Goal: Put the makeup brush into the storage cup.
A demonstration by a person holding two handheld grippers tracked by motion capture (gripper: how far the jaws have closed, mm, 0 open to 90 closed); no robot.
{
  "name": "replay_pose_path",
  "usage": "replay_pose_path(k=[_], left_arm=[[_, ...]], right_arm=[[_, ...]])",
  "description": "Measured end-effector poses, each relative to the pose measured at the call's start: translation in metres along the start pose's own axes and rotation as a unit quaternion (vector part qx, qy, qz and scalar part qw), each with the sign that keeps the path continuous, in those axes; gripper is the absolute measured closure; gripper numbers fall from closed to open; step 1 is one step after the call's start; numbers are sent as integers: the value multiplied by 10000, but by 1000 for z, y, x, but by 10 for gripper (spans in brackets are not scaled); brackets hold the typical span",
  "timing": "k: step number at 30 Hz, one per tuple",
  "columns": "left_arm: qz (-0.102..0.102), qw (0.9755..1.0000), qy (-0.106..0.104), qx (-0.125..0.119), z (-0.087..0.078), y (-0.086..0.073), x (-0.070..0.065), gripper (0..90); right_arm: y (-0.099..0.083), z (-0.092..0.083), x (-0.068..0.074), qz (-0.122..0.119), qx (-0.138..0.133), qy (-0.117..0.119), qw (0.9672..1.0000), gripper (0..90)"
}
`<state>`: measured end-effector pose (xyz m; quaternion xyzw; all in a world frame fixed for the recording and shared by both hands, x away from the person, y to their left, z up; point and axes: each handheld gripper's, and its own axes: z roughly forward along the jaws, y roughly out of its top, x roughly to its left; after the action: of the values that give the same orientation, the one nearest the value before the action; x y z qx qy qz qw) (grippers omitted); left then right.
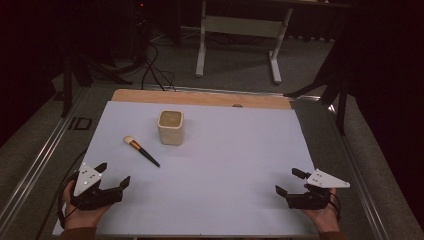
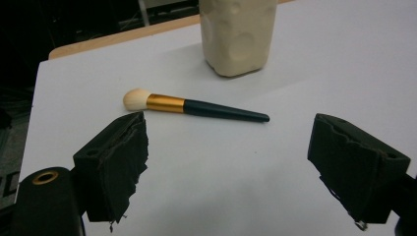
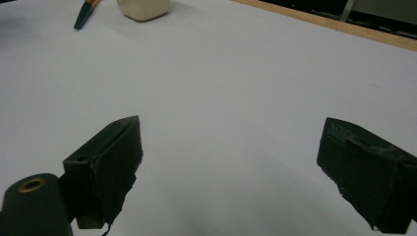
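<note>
White sheet (image 1: 225,165) w/ brush (image 1: 141,150), cup (image 1: 170,127).

Bare white sheet (image 1: 225,165) lies between the left gripper (image 1: 114,176) and right gripper (image 1: 289,181). Towards the far left, a brush (image 1: 140,150) lies flat and a cup (image 1: 170,127) stands upright just beyond it (close, not touching).

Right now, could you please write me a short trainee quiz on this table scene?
1. True or false: the makeup brush stands inside the cream cup.
2. Which gripper is nearer the brush: A left gripper, B right gripper?
3. Fill in: both grippers' jaws are ____.
Key: 1 false, it lies on the white sheet beside the cup; 2 A; 3 open.
</note>
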<state>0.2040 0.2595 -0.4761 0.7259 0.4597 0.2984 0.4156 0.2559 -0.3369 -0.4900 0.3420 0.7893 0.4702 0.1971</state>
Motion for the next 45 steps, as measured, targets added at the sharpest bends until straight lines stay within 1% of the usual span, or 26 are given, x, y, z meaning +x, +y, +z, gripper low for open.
replay_pose_path(k=[3,7,9,10,15,20,23,27,28,33,35,39,45], left_arm=[[0,10000,-62,-44,-1,3,0,156],[75,9999,-106,-49,-3,6,-1,156],[75,9999,-106,-49,-3,6,-1,156],[106,9999,-107,-29,-6,8,1,156],[103,9998,-127,-69,-11,9,5,158],[133,9998,-122,-59,-13,11,8,158],[174,9997,-122,-85,-13,16,9,158],[188,9997,-125,-113,-12,20,9,158],[222,9996,-131,-124,-11,22,9,157],[262,9995,-141,-130,-10,28,10,157],[294,9994,-156,-137,-8,31,11,157],[286,9993,-190,-147,-6,33,11,157],[353,9990,-254,-125,-1,40,13,157]], right_arm=[[0,-1,0,17,-17,3,10000,95],[0,0,0,13,-14,10,10000,95],[0,0,0,13,-16,12,10000,95],[0,0,0,13,-15,13,10000,96],[0,0,0,19,-21,31,10000,95],[0,0,0,17,-21,37,10000,96],[0,0,0,17,-13,40,10000,96],[0,0,0,14,-11,45,10000,96],[0,0,0,10,-9,49,10000,96],[0,0,0,8,-10,50,10000,96],[0,0,0,14,-11,50,10000,96],[0,0,0,14,-14,59,10000,96],[0,0,0,-3,6,66,10000,96]])
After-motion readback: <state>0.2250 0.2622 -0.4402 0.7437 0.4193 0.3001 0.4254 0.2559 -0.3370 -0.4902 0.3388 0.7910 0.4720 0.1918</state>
